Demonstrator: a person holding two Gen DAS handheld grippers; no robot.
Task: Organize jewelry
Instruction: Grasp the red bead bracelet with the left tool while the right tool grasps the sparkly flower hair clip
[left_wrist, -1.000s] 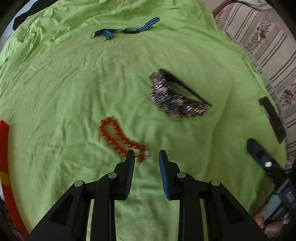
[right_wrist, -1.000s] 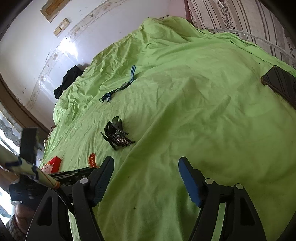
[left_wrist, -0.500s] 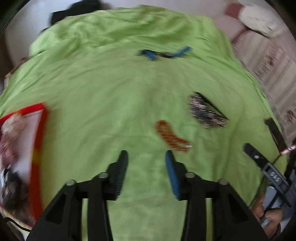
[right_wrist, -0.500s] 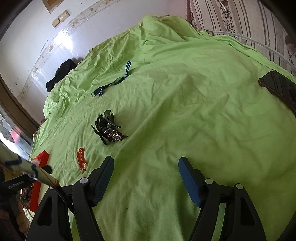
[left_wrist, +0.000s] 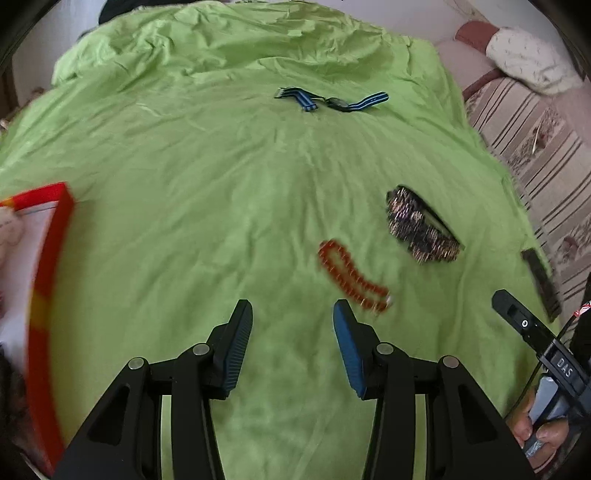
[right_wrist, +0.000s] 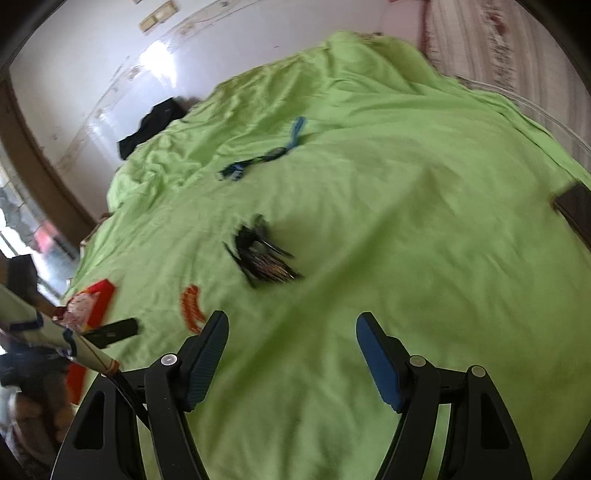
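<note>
Left gripper (left_wrist: 293, 314) open, jaws apart, nothing between them, hovering over the wrinkled lime-green bedsheet (left_wrist: 184, 206). Red beaded bracelet (left_wrist: 351, 275) lies on the sheet just ahead and to the right of the blue-padded finger, close to its tip but not touching. Farther right, the dark rhinestone-studded hair clip (left_wrist: 419, 227). Far back, the blue-and-black striped strap watch (left_wrist: 332, 100). Red-rimmed cardboard box (left_wrist: 48, 280) at the left edge. Black phone (left_wrist: 541, 280) at the sheet's right edge.

Right gripper (right_wrist: 291, 332) open wide, empty, above the sheet. Bracelet (right_wrist: 191, 306) just left of its left finger; hair clip (right_wrist: 264, 258) ahead-left, watch (right_wrist: 266, 157) well beyond. View is motion-blurred.
</note>
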